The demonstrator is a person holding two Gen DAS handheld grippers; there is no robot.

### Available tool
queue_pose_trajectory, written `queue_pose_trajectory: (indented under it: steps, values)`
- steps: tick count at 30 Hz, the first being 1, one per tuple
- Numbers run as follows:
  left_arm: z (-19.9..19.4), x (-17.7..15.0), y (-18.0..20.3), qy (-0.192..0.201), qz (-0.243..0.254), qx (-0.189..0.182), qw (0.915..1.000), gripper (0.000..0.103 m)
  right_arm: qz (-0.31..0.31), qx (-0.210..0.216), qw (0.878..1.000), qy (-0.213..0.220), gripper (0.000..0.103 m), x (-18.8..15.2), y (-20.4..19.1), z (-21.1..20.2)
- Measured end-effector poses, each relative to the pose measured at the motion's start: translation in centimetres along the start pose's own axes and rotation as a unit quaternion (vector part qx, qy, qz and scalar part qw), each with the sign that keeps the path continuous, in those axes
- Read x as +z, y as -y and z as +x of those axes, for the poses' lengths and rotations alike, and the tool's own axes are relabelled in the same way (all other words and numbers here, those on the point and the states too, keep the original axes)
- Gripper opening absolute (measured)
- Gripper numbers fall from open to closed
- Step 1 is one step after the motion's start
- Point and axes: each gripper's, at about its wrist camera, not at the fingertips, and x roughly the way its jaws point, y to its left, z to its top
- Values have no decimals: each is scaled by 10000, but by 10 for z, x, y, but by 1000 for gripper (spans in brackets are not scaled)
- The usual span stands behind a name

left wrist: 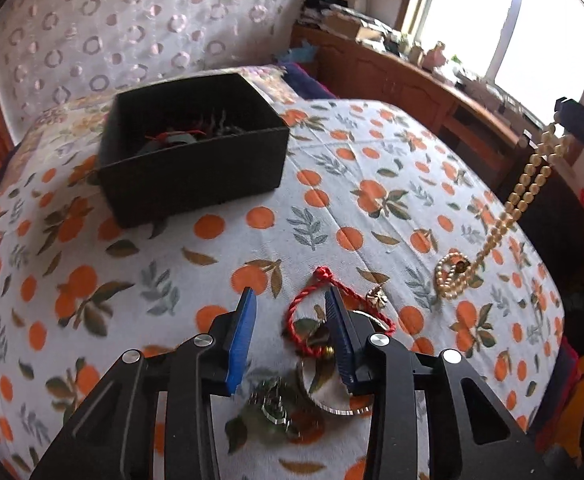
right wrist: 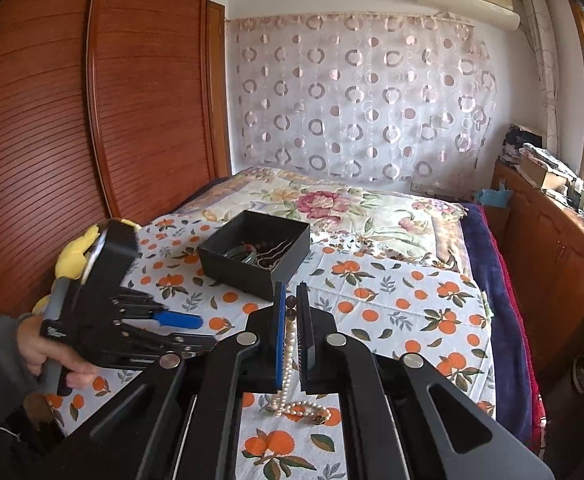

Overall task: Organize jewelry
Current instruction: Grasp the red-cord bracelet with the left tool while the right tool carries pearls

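A black open box [left wrist: 190, 148] with several pieces of jewelry inside sits on the orange-print cloth; it also shows in the right wrist view [right wrist: 254, 252]. My left gripper [left wrist: 290, 300] is open, low over a red cord bracelet [left wrist: 312, 312], a silver bangle [left wrist: 332, 400] and a dark green piece [left wrist: 270, 408]. My right gripper [right wrist: 291, 294] is shut on a pearl necklace [right wrist: 290, 356], which hangs down with its end coiled on the cloth [left wrist: 452, 276]. The left gripper also shows at the left in the right wrist view [right wrist: 180, 320].
The bed is covered with an orange-print cloth [left wrist: 372, 200] and a floral quilt [right wrist: 332, 200]. A wooden wardrobe [right wrist: 92, 100] stands on the left, a wooden dresser with clutter [left wrist: 412, 80] under the window on the right.
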Motion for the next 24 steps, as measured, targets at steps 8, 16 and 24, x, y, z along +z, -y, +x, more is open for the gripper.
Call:
queue_pose_trajectory:
  steps: [8, 16, 24]
  values:
    - [22, 12, 26, -227, 765, 560, 9952, 34, 23, 51, 10000, -46, 6, -3, -1, 4]
    - [21, 15, 27, -302, 861, 346, 9952, 3, 52, 68, 9999, -95, 6, -9, -1, 4]
    - [-27, 6, 27, 332, 667, 472, 9961, 3, 74, 63, 9998, -148, 6, -12, -1, 8]
